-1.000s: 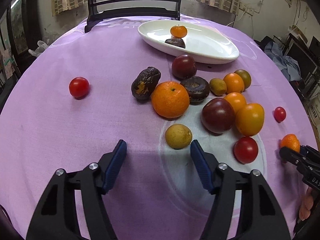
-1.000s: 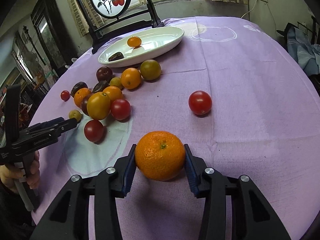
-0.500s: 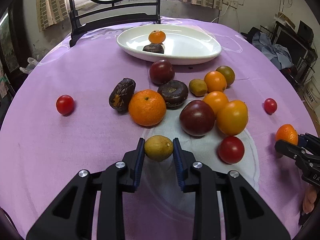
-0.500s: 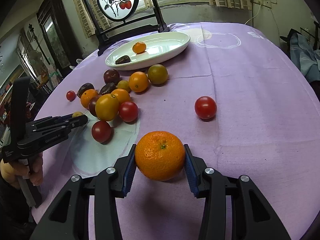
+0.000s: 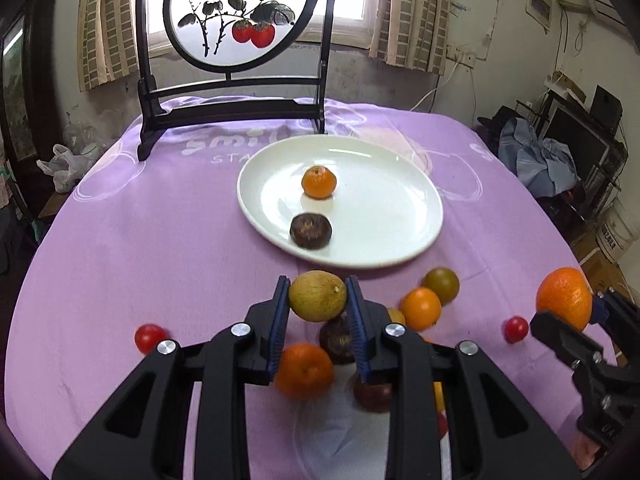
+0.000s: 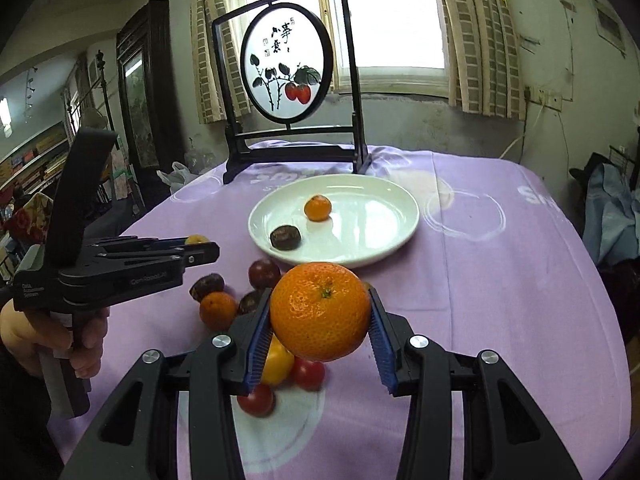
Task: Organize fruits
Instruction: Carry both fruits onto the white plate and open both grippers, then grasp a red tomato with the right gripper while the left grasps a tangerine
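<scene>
Two fruits ride in the air at once, and either could squirt free, since round skins sit between narrow blue pads; the left gripper [image 5: 318, 300] is clamped on a yellow-green fruit [image 5: 317, 295], the right gripper [image 6: 320, 322] on a large mandarin [image 6: 320, 311]; both hang short of the white plate [image 5: 400, 240], above the loose pile, which a dropped fruit would scatter.

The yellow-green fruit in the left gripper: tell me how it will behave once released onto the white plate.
The yellow-green fruit looks rounded and smooth, so it will probably roll once the left gripper lets go. The white plate has a shallow raised rim, which should likely stop it. It may nudge the dark fruit lying near the plate's front edge.
</scene>
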Demonstrator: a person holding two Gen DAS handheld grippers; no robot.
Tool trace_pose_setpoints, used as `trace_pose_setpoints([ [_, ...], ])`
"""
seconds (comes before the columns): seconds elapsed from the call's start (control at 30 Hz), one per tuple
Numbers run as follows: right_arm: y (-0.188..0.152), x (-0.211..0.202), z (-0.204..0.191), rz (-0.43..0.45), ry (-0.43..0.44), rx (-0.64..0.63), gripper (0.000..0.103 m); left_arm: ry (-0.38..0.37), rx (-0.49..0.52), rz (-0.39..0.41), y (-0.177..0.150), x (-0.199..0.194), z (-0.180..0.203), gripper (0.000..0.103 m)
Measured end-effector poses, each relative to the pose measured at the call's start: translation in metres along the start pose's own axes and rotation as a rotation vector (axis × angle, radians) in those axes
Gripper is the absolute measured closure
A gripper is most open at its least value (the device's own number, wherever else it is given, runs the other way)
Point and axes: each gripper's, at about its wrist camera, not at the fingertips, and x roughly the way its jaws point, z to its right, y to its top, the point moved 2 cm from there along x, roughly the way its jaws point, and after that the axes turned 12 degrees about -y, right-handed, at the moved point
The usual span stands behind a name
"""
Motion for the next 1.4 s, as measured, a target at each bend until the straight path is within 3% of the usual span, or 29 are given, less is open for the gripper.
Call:
trace_pose_setpoints([
  [0.23,0.023,0.072,-0.019,-0.086,-0.023,-0.012,0.058,0.017,-0.089,-0.005,0.042,0.055,-0.023,0.076],
  [0.53,0.03,0.134,-0.017,-0.16,-0.049,0.028,0.057,0.005,-0.125,-0.042,0.056,0.11,-0.033,0.075],
  [0.6,0.029,0.14,-0.018,-0.167,-0.045,0.041,0.057,-0.002,-0.135,-0.05,0.057,0.118,-0.034,0.061],
  [0.63,0.029,0.141,-0.018,-0.17,-0.032,0.046,0.05,0.003,-0.146,-0.052,0.057,0.119,-0.035,0.038],
  [0.67,0.028,0.139,-0.018,-0.166,-0.026,0.045,0.046,0.013,-0.158,-0.041,0.056,0.117,-0.036,0.03],
  [0.97,0.023,0.089,-0.005,-0.091,-0.002,0.026,0.045,-0.022,-0.165,-0.035,0.026,0.071,-0.039,0.029],
  [1.03,0.017,0.077,-0.002,-0.091,0.009,0.03,0.041,-0.008,-0.147,-0.014,0.018,0.054,-0.04,0.021],
  [1.07,0.013,0.071,0.0,-0.094,0.006,0.036,0.036,0.007,-0.138,-0.005,0.013,0.046,-0.04,0.015],
  [1.13,0.003,0.06,0.004,-0.112,0.012,0.061,0.032,0.017,-0.132,0.001,0.003,0.033,-0.041,0.014],
  [1.4,-0.053,0.024,-0.01,-0.203,0.08,-0.003,0.032,0.016,-0.139,-0.009,-0.051,0.005,-0.042,0.013],
])
